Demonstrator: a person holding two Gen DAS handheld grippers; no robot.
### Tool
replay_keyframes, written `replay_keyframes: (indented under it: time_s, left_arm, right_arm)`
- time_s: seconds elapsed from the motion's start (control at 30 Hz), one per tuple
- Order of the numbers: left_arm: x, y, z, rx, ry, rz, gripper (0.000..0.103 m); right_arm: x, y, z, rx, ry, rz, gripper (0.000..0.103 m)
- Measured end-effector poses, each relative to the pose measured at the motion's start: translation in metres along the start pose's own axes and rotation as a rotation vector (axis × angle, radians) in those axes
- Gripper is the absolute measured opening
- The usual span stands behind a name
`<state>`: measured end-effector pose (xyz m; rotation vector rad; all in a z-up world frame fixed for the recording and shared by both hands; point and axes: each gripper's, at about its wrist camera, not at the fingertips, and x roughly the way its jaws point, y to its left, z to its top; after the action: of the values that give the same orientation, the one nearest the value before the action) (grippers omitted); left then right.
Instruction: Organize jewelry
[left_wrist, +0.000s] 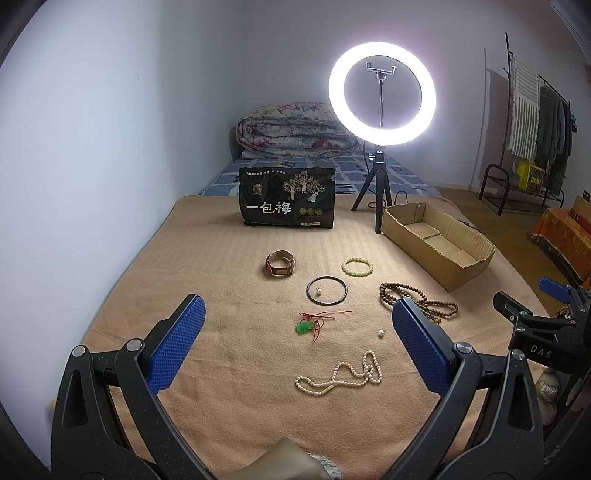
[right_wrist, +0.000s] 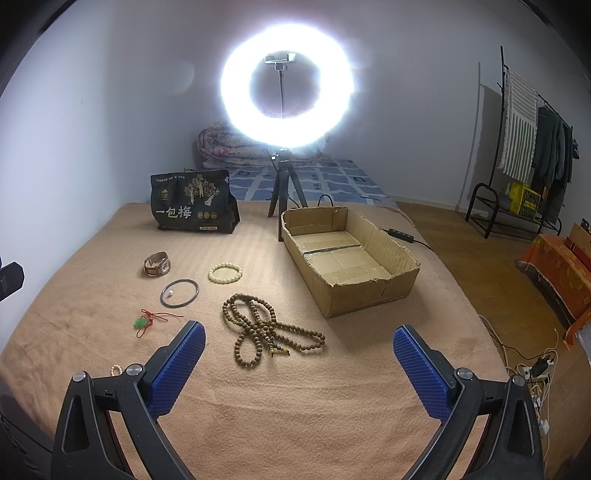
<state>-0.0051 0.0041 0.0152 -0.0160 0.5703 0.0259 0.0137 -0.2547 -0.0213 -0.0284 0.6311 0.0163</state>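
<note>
Jewelry lies scattered on a tan blanket (left_wrist: 221, 258) spread over a bed, none of it in the cardboard box (right_wrist: 354, 258). Farthest left is a watch (left_wrist: 280, 263), standing on its edge with the strap curled into a loop. Next comes a green pendant (left_wrist: 304, 327) on a red cord that trails off to the right, and behind it a thin dark bangle (left_wrist: 327, 290) lying flat with a small pearl (left_wrist: 318, 292) inside its ring. Nearest the left tongs (left_wrist: 295, 325) lies a white bead necklace (left_wrist: 341, 374), bunched with its long axis running left to right. A pale bead bracelet (left_wrist: 357, 266) lies flat beyond the bangle, and a second small pearl (left_wrist: 380, 333) sits just beside the left tongs' right finger. A long brown bead strand (right_wrist: 266, 332) is heaped in loops, stretched diagonally from far left to near right, between the bangle and the box. The box stands right of everything, its long axis running away from the camera and to the left, and it holds nothing. Behind the jewelry stand a black snack bag (left_wrist: 287, 197) and a lit ring light (left_wrist: 382, 96) on a tripod, whose legs stand just beside the box's far end. Both the left tongs and the right tongs (right_wrist: 299, 341) are spread wide with nothing between them, hovering over the blanket.
</note>
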Motion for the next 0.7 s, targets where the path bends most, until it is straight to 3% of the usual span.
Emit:
replay_keyframes:
  time_s: [0.7]
  left_arm:
    - [0.0072,0.0084,-0.0072,-0.001,0.008,0.008,0.103]
  right_arm:
    - [0.0032,0.0011,-0.0017,0.001,0.016,0.012,0.103]
